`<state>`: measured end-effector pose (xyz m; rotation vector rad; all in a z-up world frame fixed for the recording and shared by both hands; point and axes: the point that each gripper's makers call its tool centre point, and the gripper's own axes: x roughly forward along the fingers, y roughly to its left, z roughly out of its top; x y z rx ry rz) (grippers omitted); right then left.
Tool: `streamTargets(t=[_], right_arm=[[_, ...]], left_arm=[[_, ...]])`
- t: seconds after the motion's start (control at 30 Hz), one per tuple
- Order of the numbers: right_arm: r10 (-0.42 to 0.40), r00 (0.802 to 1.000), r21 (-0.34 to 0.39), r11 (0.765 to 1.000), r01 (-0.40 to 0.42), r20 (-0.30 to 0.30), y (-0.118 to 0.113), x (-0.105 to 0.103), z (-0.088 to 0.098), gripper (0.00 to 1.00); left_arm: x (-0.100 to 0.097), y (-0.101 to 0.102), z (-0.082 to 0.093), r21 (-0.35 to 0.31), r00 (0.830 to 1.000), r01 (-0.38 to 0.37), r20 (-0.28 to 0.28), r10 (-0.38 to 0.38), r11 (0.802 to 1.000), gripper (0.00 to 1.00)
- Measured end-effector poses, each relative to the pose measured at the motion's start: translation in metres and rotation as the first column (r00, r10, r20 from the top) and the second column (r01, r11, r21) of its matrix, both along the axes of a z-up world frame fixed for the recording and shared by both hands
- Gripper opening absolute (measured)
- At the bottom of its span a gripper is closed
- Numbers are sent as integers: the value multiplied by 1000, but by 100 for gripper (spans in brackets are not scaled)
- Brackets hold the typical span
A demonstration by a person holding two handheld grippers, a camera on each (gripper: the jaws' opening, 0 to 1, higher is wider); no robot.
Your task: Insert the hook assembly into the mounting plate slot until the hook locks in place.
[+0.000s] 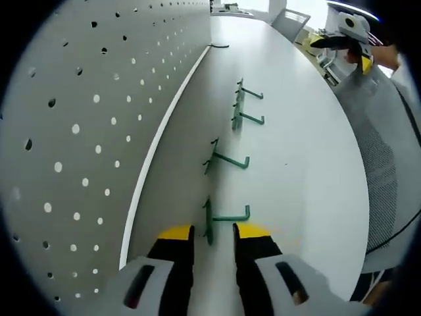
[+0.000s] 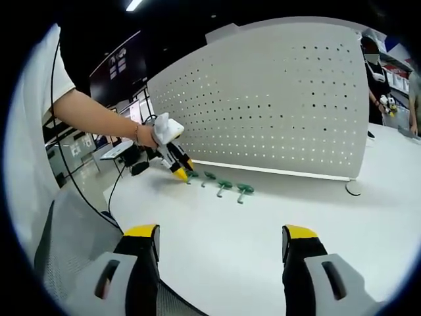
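Setting: white table [image 2: 263, 230] ran along the foot of an upright white pegboard [image 2: 276, 105]; a person's bare forearm reached in from the left of the right gripper view, carrying the left gripper.

Hooks: four green hook assemblies lay in a row on the table, just in front of the pegboard's base. In the left gripper view the nearest hook [image 1: 227, 217] sat at the jaw tips, then a second hook [image 1: 229, 160], then a far pair [image 1: 245, 108] close together.

Left gripper [image 1: 214, 232]: jaws narrow but not closed, straddling the upright back of the nearest hook; whether the pads were touching it could not be told. In the right gripper view this gripper [image 2: 183, 172] was tipped down over the left end of the row.

Right gripper [image 2: 220, 232]: jaws spread wide, holding nothing, hovering above the table well apart from the hooks.

Step in hand (judgement): grasping the nearest hook; nothing yet mounted on the pegboard.

Doing it well (judgement): close on the back plate rather than the thin arm, so the part cannot twist; lift it clear of its neighbour; present the prongs square to a pair of holes, then press and drop until it seats.

Risk (judgement): thin wire could pivot in the jaws.
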<state>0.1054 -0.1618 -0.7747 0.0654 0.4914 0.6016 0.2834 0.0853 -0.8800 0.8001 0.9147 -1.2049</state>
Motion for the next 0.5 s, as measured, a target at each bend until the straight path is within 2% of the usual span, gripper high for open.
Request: streamTargets(t=[0.5], right_arm=[[-3,1000,2,1000,3,3,0,0,1,73]], left_arm=[[9,5,0,17,999,-36,41,35,999,5]])
